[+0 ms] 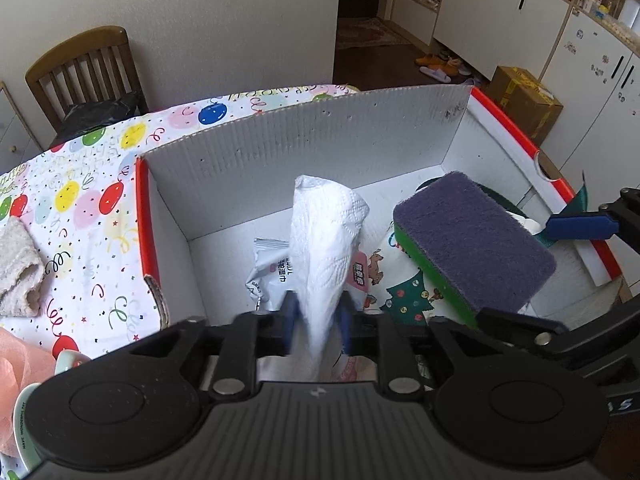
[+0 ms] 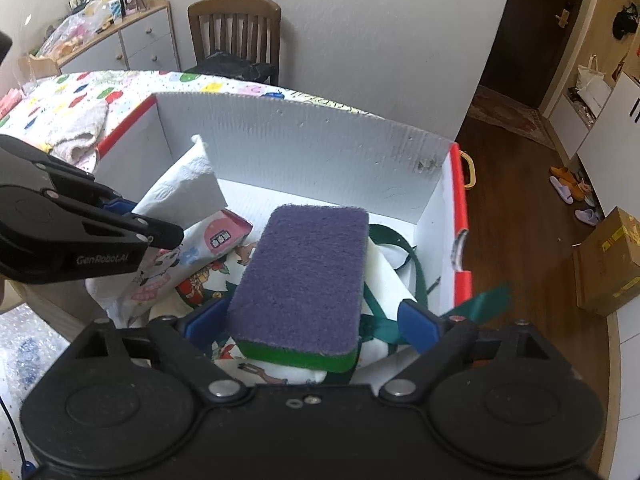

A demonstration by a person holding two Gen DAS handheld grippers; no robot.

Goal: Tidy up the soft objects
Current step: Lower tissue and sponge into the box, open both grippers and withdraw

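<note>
My left gripper is shut on a folded white paper towel and holds it above the inside of the white cardboard box. The towel also shows in the right wrist view, with the left gripper at the left. A purple and green sponge lies in the box on printed cloths and tissue packs. My right gripper is open, its blue pads apart on either side of the sponge, not pressing it. The sponge also shows in the left wrist view.
A beige towel and a pink cloth lie on the balloon-print tablecloth left of the box. A green strap lies in the box. A wooden chair stands behind the table. A brown carton sits on the floor.
</note>
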